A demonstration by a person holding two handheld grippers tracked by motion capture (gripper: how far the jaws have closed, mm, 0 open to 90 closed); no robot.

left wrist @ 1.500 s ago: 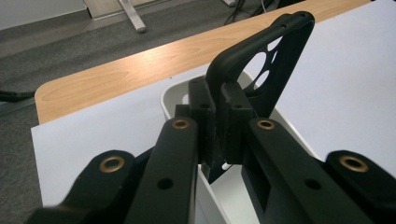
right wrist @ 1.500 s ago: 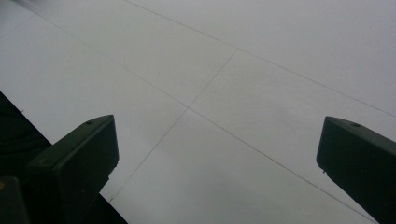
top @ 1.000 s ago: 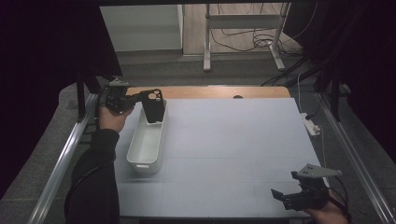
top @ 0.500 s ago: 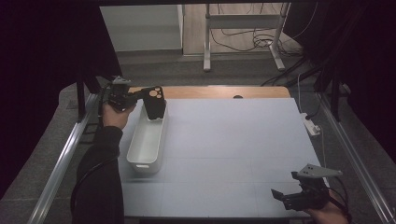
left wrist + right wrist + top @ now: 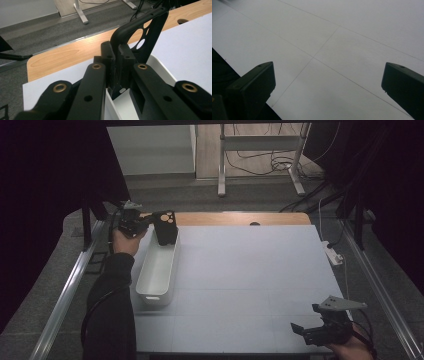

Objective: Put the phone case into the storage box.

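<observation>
Left gripper (image 5: 150, 223) clamps a black phone case (image 5: 166, 227) over the white bin's (image 5: 156, 270) far end, apparently for lowering and release; right gripper (image 5: 320, 330) rests wide apart.

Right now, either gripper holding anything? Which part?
Left gripper is shut on the black phone case, pinching its edge wall, over the far end of the white bin. Right gripper is open, holding nothing.

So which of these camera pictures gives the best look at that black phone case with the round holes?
The left gripper view: the phone case is close up, pinched between the jaws. The high view shows it small, held by the left gripper over the white bin's far end. The right gripper view looks at table.
</observation>
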